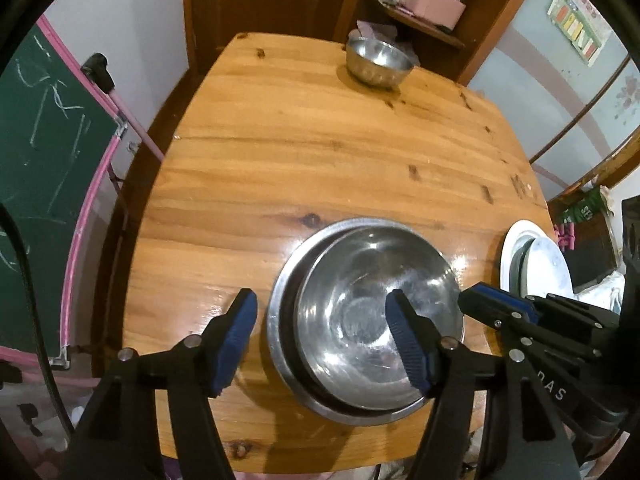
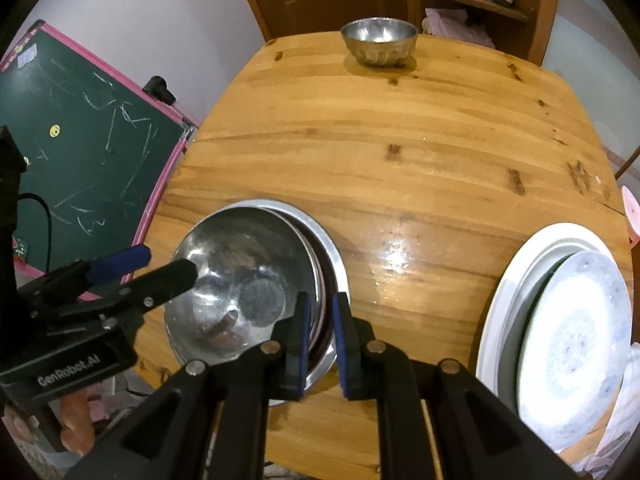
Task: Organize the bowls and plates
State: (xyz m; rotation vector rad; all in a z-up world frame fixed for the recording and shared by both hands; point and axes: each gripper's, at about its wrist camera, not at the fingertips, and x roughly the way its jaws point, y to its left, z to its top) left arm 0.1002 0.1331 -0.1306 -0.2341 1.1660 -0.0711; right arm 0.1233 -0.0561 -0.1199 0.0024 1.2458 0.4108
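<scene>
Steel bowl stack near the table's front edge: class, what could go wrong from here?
1. The steel bowl sits off-centre in the wider steel dish. A nudge from the left gripper, whose open jaws straddle the rim, might rock it.
2. The stack lies near the table's front edge and could slide off.
3. The white plates sit at the right edge, stacked unevenly, so a sweep could knock them.

Warm indoor light, tabletop (image 2: 400, 184) glare, fisheye-warped edges

Home, wooden table (image 1: 320, 152), chalkboard (image 1: 44, 168), shelf (image 1: 424, 20)
</scene>
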